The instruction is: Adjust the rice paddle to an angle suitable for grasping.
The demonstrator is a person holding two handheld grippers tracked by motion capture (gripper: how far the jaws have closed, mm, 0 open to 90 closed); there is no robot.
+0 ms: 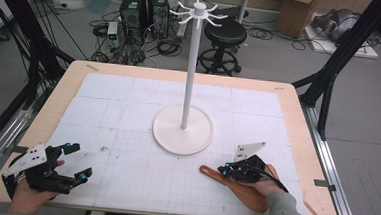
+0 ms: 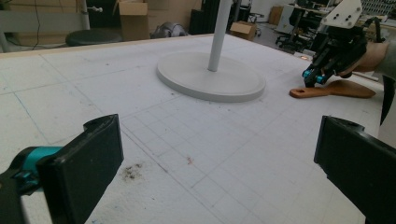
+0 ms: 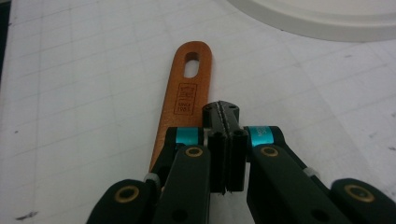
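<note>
A brown wooden spatula (image 1: 246,193) lies flat on the white gridded mat near the front right, its slotted handle (image 3: 187,88) pointing away from the person. My right gripper (image 1: 223,169) hovers over the handle's right side with its jaws pressed together and nothing between them (image 3: 226,112); in the left gripper view its tips (image 2: 313,77) sit just above the spatula (image 2: 334,89). My left gripper (image 1: 81,161) rests at the front left, jaws wide apart and empty (image 2: 219,154). A white hook stand (image 1: 191,67) rises from a round base (image 1: 182,129) mid-table.
The wooden table rim (image 1: 298,119) frames the mat. A thin wooden stick (image 1: 314,210) lies at the front right edge. Beyond the table stand a black stool (image 1: 225,34), computer towers (image 1: 144,9), cables and a cardboard box (image 1: 297,11).
</note>
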